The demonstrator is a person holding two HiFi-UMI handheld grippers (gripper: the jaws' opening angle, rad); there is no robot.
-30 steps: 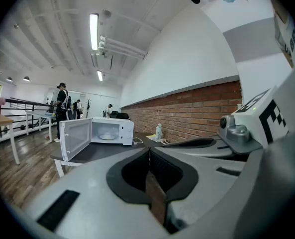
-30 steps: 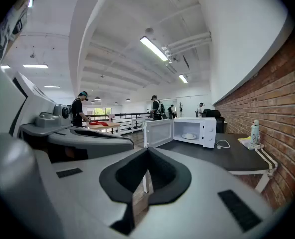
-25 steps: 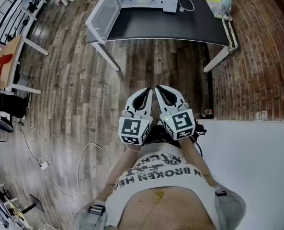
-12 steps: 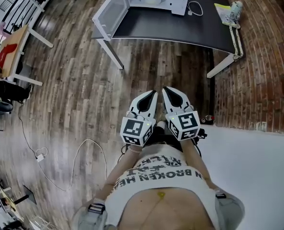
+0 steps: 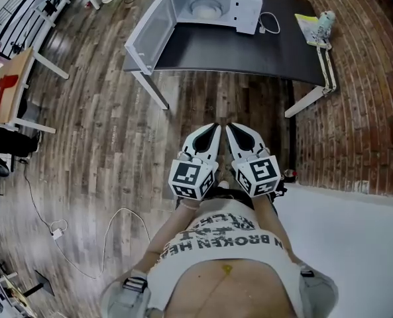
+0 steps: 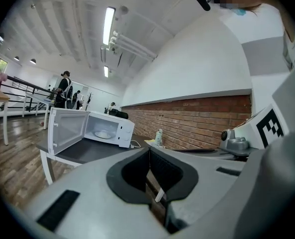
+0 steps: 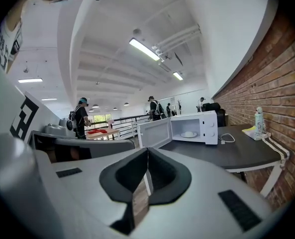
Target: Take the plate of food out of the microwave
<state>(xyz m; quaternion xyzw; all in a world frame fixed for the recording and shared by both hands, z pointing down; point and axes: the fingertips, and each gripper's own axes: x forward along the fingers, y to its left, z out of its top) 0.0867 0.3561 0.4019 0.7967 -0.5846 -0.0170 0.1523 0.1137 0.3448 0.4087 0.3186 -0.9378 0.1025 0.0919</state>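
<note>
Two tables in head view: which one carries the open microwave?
The dark-topped table with white legs, ahead; the light wooden table at left holds a red item.

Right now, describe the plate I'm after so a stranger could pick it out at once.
Find the dark table beside the brick wall; a white microwave sits toward its left end, with its door swung open. The plate is the pale round dish inside the cavity. It is the only thing in there, unlike the cable and bottle out on the tabletop.
</note>
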